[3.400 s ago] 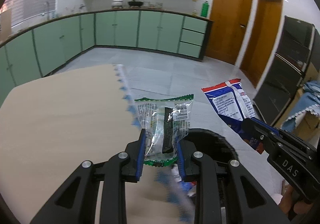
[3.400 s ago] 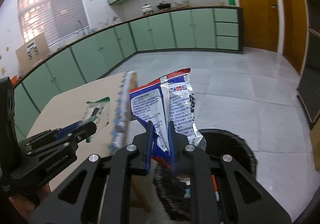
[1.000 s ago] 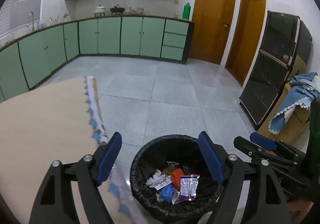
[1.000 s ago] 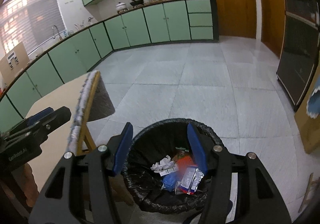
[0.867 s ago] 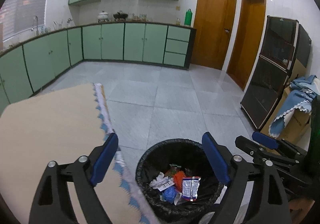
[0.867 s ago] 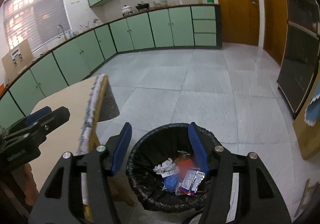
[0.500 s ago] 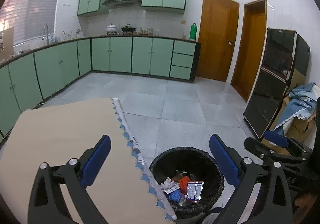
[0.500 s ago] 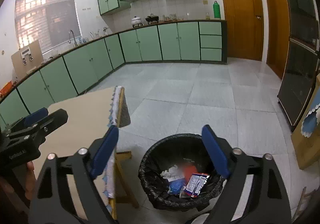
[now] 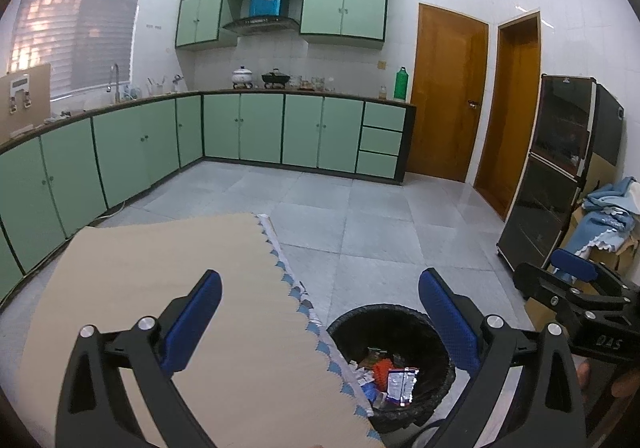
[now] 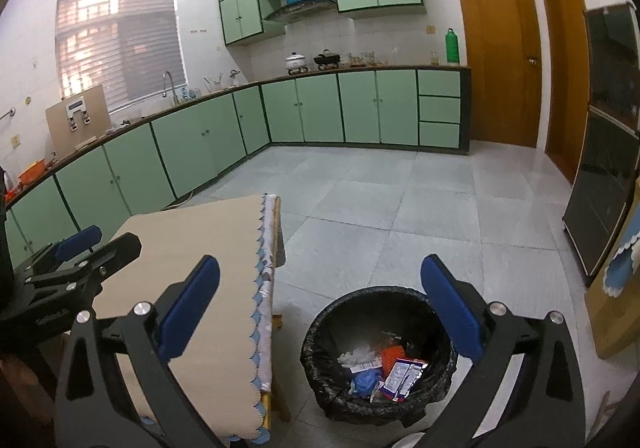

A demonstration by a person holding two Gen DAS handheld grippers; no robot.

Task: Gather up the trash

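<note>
Both tools, left (image 9: 320, 322) and right (image 10: 320, 314), are gaping empty above the bin (image 10: 320, 332); its wrappers (image 10: 402, 372) are looking light, crinkly, slippery, best pinched at a flat edge

bin (image 10: 320, 332): black liner
wrapper (image 10: 402, 374): blue/white, red edge
cloth (image 9: 160, 288): beige, blue-white scalloped trim
pads (image 9: 192, 322): blue, on black frames
cabinets (image 9: 260, 128): mint green, dark trim
doors (image 9: 450, 96): orange-brown wood
floor (image 9: 360, 216): grey tile

Surface (image 9: 168, 288): beige cloth w/ blue scalloped trim (image 10: 256, 312) hanging over its edge. Floor (image 10: 400, 208): grey tile. Black-lined bin (image 10: 320, 344) stands on floor just beside surface, wrappers (image 10: 400, 372) inside.
</note>
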